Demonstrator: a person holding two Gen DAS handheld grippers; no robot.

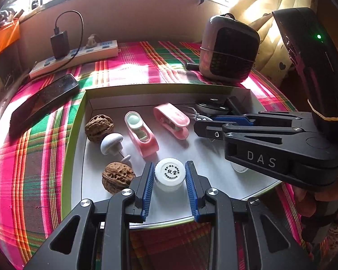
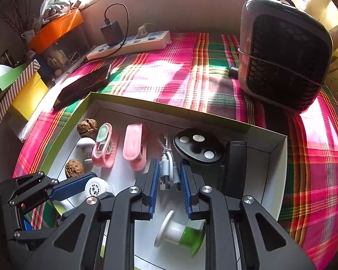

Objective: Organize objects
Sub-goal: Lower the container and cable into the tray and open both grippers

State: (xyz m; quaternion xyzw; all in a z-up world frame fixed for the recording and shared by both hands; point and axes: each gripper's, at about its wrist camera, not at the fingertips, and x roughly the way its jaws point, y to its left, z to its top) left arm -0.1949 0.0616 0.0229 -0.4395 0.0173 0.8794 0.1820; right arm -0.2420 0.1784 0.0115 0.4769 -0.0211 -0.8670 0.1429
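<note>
A shallow white tray (image 1: 202,155) with green sides lies on the plaid cloth. My left gripper (image 1: 169,165) stands at its near edge, blue pads pressed on both sides of a small white jar (image 1: 170,177) with a printed cap. In the right wrist view my right gripper (image 2: 169,164) is shut on a coiled white USB cable (image 2: 167,168) inside the tray (image 2: 191,110). Ahead of the cable lie a black round disc (image 2: 198,146) and a black block (image 2: 235,166). Two walnuts (image 1: 99,127) (image 1: 118,176), a white mushroom-shaped knob (image 1: 110,142) and two pink clips (image 1: 142,135) (image 1: 172,119) fill the tray's left half.
A green-and-white spool (image 2: 180,234) lies under my right gripper. Behind the tray are a dark phone (image 1: 42,103), a white power strip (image 1: 78,55) with a black charger, and a grey heater (image 1: 227,47) at the right. A tissue box (image 2: 13,85) stands off the cloth's left edge.
</note>
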